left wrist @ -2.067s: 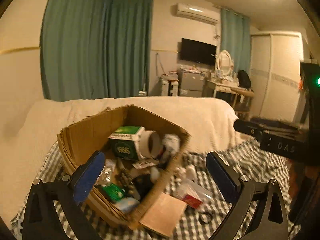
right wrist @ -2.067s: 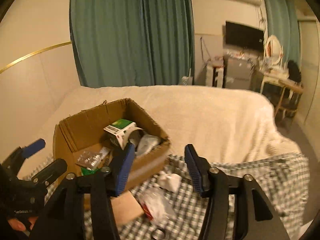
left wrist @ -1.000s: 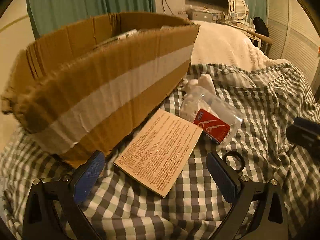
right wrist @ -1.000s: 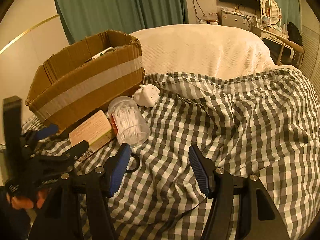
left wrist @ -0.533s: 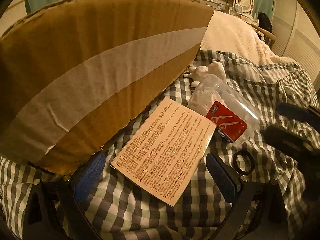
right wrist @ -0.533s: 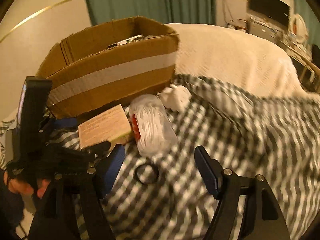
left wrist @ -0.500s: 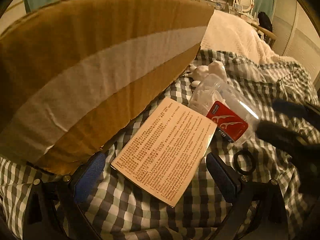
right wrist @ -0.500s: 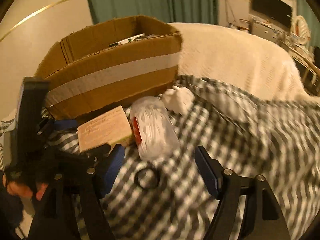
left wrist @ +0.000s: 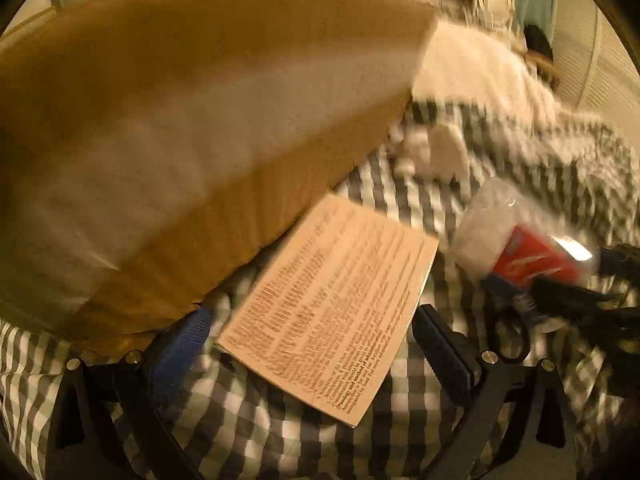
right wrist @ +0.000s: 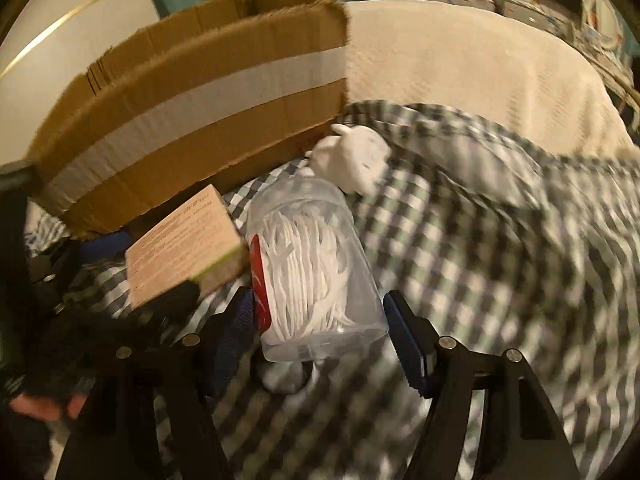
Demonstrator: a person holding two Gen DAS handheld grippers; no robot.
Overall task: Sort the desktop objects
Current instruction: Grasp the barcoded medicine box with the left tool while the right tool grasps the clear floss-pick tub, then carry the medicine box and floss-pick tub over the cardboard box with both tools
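The clear tub of floss picks [right wrist: 316, 276] lies on its side at the centre of the right wrist view, on the checked cloth [right wrist: 500, 240] of the bed. The right gripper [right wrist: 320, 340] straddles its near end, jaws closing, pads not yet pressing, so nothing is grasped. In the left wrist view the flat printed box [left wrist: 332, 312] lies in the middle, 1 corner by the cardboard box [left wrist: 180, 140] that fills the upper left. The left gripper [left wrist: 308, 344] is released, spread on either side of it, likely lining up a pick. A white figurine [right wrist: 352, 160] sits just beyond the tub. Open cloth lies to the right; the carton wall crowds the left.
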